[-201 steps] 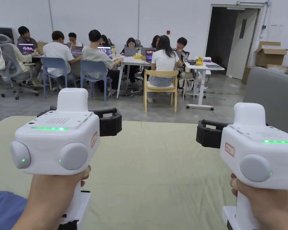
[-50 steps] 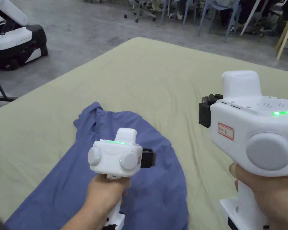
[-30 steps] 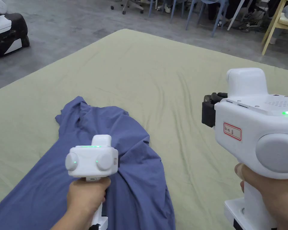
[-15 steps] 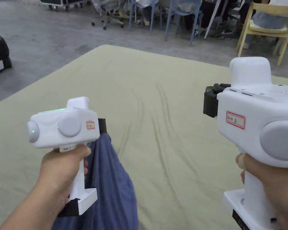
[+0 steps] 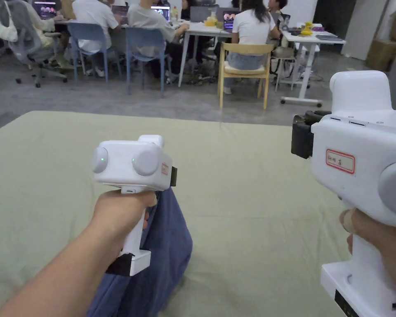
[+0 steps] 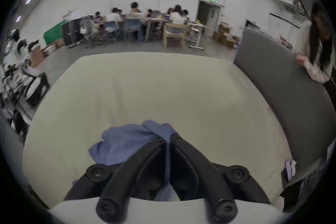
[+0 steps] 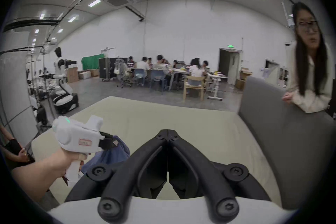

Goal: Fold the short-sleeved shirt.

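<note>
Grippers I hold: two, the left gripper [image 5: 173, 176] and the right gripper [image 7: 168, 132]
Shirts I count: one, the blue shirt [image 5: 160, 256]
Green-covered beds I see: one, the bed [image 5: 242, 198]
Hands of mine on the handles: two, my left hand [image 5: 121, 212] and my right hand [image 5: 378, 243]
Wooden chairs I can make out: one, the wooden chair [image 5: 244, 66]
Blue chairs I can count: two, blue chair [image 5: 88, 39] and second blue chair [image 5: 143, 43]
Persons leaning on the grey panel [image 7: 291, 137]: one, the standing person [image 7: 312, 71]
White robots by the wall: one, the white robot [image 7: 61, 71]
</note>
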`<state>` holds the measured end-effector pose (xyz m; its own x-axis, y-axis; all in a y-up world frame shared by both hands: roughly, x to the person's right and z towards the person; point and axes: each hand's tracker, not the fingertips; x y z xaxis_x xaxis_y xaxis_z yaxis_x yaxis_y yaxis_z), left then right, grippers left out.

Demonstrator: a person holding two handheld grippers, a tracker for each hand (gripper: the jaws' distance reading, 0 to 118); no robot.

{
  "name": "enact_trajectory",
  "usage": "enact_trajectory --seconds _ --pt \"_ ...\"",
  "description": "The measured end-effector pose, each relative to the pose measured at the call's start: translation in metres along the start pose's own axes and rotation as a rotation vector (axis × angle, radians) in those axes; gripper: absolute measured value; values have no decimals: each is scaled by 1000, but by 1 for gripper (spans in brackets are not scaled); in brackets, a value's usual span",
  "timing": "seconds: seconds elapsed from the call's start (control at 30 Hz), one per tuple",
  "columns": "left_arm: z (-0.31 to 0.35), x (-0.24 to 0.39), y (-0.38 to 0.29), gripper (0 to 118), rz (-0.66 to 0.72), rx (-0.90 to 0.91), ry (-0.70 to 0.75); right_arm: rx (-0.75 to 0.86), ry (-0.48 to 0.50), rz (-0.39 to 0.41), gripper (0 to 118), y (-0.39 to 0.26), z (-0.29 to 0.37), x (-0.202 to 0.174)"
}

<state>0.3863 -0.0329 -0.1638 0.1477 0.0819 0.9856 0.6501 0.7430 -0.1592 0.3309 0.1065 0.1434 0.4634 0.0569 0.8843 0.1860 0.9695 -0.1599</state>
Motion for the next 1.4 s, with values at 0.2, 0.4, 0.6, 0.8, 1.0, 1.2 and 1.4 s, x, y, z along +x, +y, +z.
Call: enact_trajectory --seconds 0.2,0.4,0.6,0.8,1.0,1.2,1.4 --pt "-56 134 16 0 -158 -59 -168 9 -163 -18 3 3 37 79" --pt "-116 255 12 0 -302 -147 -318 -1 -258 -24 3 -5 63 131" --pt "-155 331 -37 0 -425 -226 -345 -16 -296 -40 3 -18 67 166" --pt "-170 333 -40 118 -356 -169 -323 -46 -278 -66 3 -33 59 180" --pt "-89 291 -30 118 -292 -19 -304 -25 -226 -92 3 -33 51 162" --pt "-15 197 -21 15 -239 138 -192 -4 -117 -106 3 -39 32 129" --pt "65 105 -54 2 -139 193 -8 -51 -24 -104 3 -69 4 93"
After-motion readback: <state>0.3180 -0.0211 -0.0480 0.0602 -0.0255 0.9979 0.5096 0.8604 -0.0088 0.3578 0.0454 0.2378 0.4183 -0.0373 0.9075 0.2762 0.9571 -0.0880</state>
